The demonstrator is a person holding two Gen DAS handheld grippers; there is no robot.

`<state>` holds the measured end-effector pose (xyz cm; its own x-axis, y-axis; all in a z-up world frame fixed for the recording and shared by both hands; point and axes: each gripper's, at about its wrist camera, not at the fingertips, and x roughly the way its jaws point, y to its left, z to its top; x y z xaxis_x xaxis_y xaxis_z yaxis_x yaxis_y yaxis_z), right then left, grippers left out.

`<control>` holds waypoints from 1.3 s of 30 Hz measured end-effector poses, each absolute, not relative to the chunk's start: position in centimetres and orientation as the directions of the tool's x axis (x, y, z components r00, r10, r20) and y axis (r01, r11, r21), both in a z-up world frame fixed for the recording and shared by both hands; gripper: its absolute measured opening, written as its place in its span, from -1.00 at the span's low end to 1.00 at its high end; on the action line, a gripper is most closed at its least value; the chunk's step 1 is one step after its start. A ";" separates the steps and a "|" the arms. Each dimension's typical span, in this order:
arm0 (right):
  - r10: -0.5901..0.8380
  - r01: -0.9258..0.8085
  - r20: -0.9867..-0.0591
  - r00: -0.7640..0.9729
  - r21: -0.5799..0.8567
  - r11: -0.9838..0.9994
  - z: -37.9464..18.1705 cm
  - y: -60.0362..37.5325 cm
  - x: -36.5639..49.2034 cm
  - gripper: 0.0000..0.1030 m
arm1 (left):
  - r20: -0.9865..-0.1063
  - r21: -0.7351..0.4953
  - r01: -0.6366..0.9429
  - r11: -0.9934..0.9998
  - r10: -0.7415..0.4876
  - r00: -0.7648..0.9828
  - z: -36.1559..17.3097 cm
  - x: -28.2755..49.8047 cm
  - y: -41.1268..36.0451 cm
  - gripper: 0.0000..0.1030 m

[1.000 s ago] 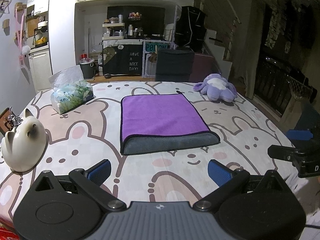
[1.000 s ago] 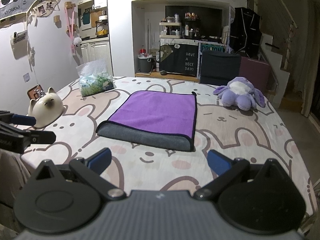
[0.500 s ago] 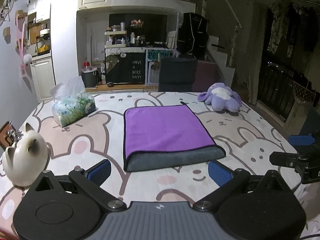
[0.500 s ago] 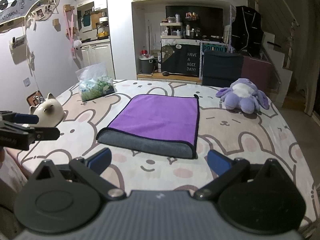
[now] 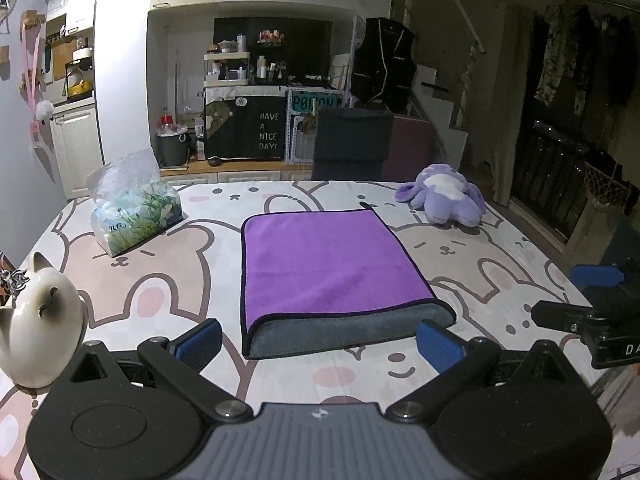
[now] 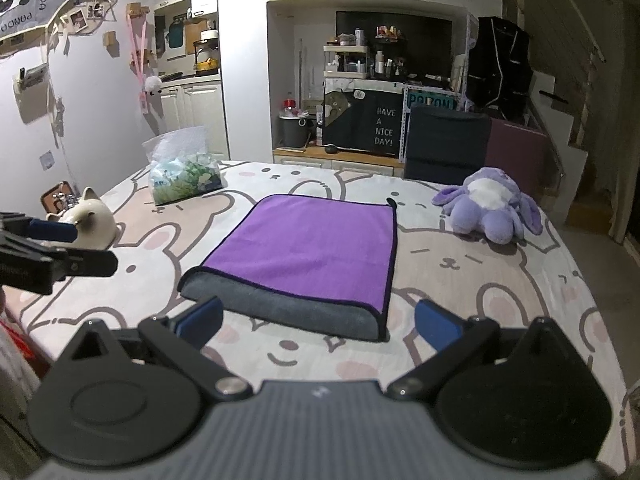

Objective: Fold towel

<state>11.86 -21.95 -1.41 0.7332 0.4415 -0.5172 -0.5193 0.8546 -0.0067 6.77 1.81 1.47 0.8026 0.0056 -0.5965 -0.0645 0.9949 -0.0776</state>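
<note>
The towel (image 5: 332, 276) lies flat on the table (image 5: 152, 276), folded once: purple face up, with the rounded grey fold along the near edge and the open edges far. It sits directly ahead of both tools, touching neither. The left hand-held gripper (image 5: 318, 342) has its jaws spread wide and empty, straddling the view of the fold's near edge; the right hand-held gripper (image 6: 318, 320) is likewise spread and empty. The towel's sides run almost equal, the fold line crosswise to both tools. Neither is clearly nearer. Judged next: a second fold, each tool taking one near corner. A ceramic cat (image 5: 38, 332) and tissue pack (image 5: 134, 220) stand well clear to the left.
</note>
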 end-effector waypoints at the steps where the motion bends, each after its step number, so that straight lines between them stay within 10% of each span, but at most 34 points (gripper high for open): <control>1: 0.437 -0.515 -0.515 0.737 -0.010 0.857 -1.5 -21.9 12.0 0.99 | -0.599 -0.074 -0.067 0.995 0.009 0.801 1.4 7.1 1.9 0.98; 39: 0.452 -0.534 -0.618 0.643 0.062 0.843 -5.7 -21.7 22.2 0.99 | -0.662 -0.099 -0.092 0.991 0.003 0.749 -4.8 16.4 6.8 0.99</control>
<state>22.17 -21.67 -5.74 0.6426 0.4523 -0.6185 -0.5340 0.8432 0.0619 16.37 6.84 -4.80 0.7494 0.0033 -0.6621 -0.0922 0.9908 -0.0994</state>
